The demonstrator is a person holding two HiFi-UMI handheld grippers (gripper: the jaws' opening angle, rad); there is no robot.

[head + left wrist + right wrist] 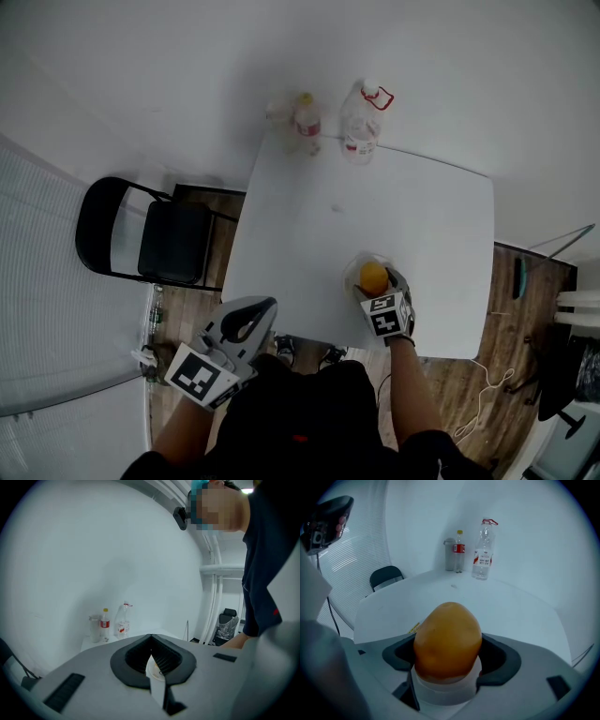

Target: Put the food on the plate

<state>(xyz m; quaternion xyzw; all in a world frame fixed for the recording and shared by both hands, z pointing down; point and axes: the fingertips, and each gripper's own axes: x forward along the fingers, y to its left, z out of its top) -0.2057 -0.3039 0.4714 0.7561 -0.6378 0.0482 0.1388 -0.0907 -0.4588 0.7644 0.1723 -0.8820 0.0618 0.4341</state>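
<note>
An orange-yellow rounded fruit (374,277) (447,639) sits between the jaws of my right gripper (376,285) (447,657), which is shut on it. Directly beneath it is a small white plate (353,272) (446,692) near the front edge of the white table (375,202). I cannot tell whether the fruit touches the plate. My left gripper (255,314) (151,641) hangs off the table's front left corner, jaws shut with nothing in them. A sliver of the plate (153,670) shows behind its jaws.
At the table's far edge stand a red-labelled bottle (307,122) (459,550), a larger clear bottle (362,122) (483,550) and a cup (277,112). A black folding chair (150,234) (386,576) stands left of the table. Cables lie on the wooden floor at right.
</note>
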